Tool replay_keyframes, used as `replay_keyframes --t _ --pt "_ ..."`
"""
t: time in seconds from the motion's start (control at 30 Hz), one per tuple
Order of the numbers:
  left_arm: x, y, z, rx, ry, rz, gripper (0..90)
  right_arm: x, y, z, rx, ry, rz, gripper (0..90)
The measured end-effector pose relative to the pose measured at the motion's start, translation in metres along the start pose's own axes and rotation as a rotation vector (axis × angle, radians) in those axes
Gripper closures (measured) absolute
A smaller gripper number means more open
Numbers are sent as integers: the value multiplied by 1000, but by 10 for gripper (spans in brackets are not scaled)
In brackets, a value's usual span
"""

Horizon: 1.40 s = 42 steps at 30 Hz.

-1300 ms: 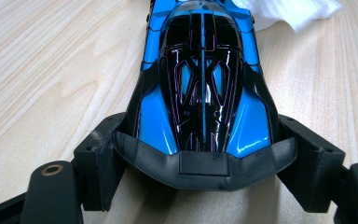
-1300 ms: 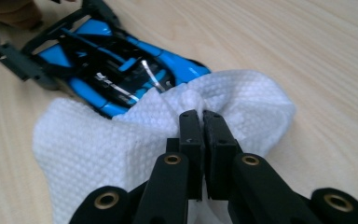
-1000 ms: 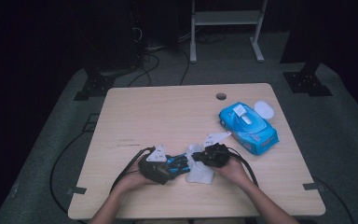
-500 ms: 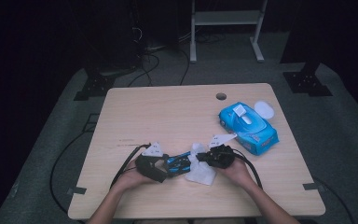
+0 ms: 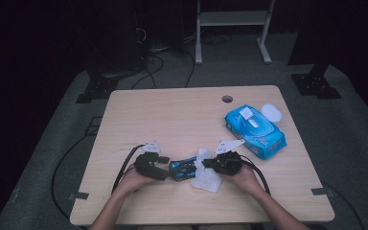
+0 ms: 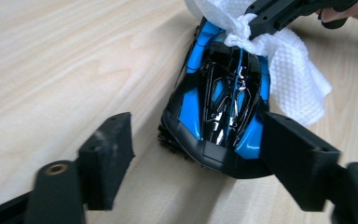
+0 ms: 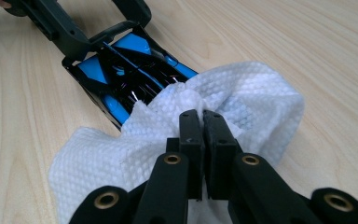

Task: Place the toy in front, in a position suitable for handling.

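Atop blue wipes pack (image 5: 255,132), one protruding wipe (image 5: 251,121)

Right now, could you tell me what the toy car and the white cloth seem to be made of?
The toy car looks like hard plastic, glossy blue and black with sharp reflections. The white cloth seems a soft nonwoven wipe or paper towel: matte, dimpled weave, crumpling freely.

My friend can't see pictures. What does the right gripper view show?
The right hand-held gripper pinches a white textured paper wipe against a shiny blue and black toy car on a light wooden table. Beyond the car, the left hand-held gripper reaches around its far end, with its jaws apart.
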<state>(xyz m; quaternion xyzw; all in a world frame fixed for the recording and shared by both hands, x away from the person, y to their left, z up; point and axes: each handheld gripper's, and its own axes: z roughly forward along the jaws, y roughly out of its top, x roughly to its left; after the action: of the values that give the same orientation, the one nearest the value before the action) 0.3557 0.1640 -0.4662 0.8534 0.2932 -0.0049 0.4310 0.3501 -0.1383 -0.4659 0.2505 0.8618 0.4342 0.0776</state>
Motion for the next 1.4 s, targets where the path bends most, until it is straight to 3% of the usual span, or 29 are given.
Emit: replay_keyframes --t 0.13,0.43,0.57,0.7,0.77,0.9,1.0,1.13,1.27,1.4 --pt "0 0 2 10 -25 -16 425 2 0 0 0 -1 -6 868" --pt "4 -1 0 21 -40 -101 491 3 -1 0 -5 -8 -12 867" --pt "3 -2 0 15 -33 -78 504 4 -2 0 -13 -15 -16 867" --pt "-3 -1 0 1 2 -15 513 4 -3 -2 -14 -13 -10 866" --pt "-3 -1 0 -1 4 -2 513 4 -3 -3 -11 -15 -11 866" --pt "-2 -1 -1 2 1 -21 510 5 -4 -2 -14 -11 -12 867" --pt "1 0 0 31 -17 -90 430 6 -4 -1 -15 -9 -15 867" --pt "3 0 -1 46 -36 -128 476 7 -3 -1 -12 -15 -22 867" --pt "4 0 -1 46 -38 -136 513 8 -4 -1 -16 -20 -23 866" --pt "-2 1 -1 30 -8 -77 527 8 -4 -2 -17 -26 -23 866"
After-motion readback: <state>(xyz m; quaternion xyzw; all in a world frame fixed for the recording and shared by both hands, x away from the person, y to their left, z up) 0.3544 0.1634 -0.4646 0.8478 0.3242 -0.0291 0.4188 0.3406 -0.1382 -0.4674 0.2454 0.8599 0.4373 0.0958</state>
